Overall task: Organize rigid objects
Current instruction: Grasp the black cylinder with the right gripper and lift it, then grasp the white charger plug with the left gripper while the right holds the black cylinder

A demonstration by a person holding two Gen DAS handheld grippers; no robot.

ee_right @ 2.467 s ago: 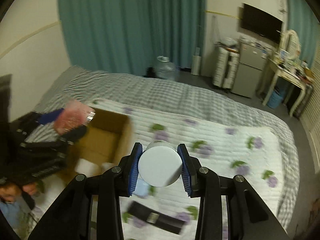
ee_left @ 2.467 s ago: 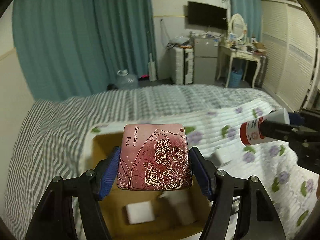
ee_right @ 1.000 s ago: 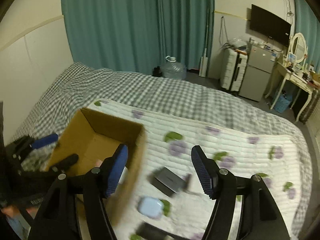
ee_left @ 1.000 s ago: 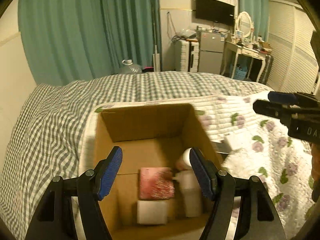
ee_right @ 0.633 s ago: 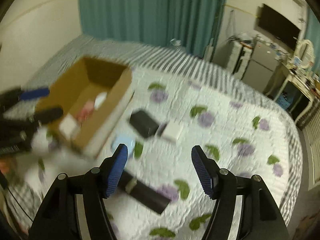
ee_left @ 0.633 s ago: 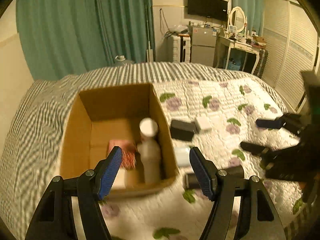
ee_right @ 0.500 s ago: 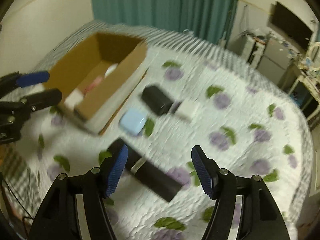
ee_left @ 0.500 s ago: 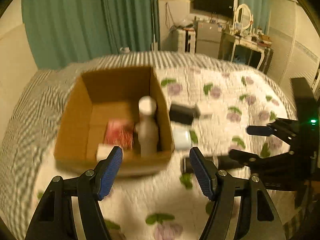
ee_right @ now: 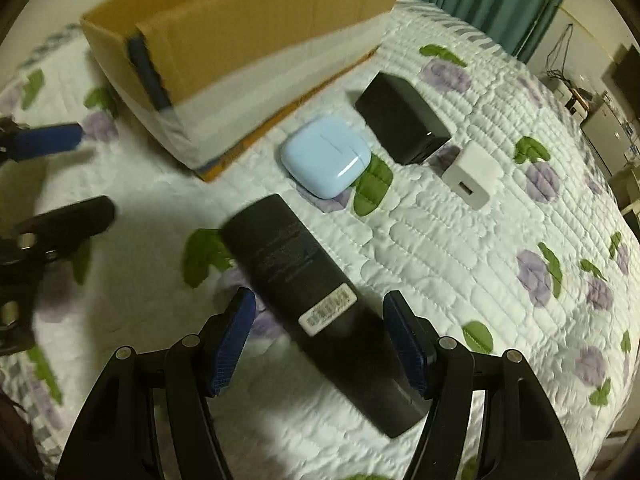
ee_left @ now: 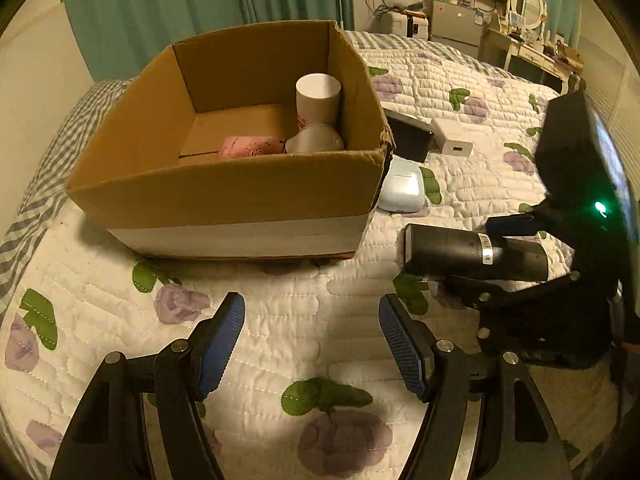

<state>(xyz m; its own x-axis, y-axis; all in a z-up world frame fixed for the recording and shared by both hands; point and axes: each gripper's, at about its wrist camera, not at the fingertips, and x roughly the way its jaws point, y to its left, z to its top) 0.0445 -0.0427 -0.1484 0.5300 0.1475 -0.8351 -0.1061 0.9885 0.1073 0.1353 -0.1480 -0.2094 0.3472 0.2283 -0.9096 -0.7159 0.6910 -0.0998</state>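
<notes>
A cardboard box (ee_left: 224, 196) stands on the quilt and holds a pink tin (ee_left: 248, 147) and a white bottle (ee_left: 318, 98). A long black box (ee_right: 316, 304) lies on the quilt; my right gripper (ee_right: 320, 340) is open with its jaws on either side of it, also seen in the left wrist view (ee_left: 476, 254). My left gripper (ee_left: 312, 344) is open and empty, low over the quilt in front of the cardboard box. A pale blue case (ee_right: 325, 156), a black block (ee_right: 402, 122) and a white charger (ee_right: 472, 176) lie beside the cardboard box.
The floral quilt (ee_right: 460, 264) covers a checked bed. In the left wrist view the room's far side has teal curtains (ee_left: 200, 4), a television and a dressing table (ee_left: 532, 48).
Both grippers have dropped low to the quilt. The right gripper has come down around the long black box. The left has moved in front of the cardboard box.
</notes>
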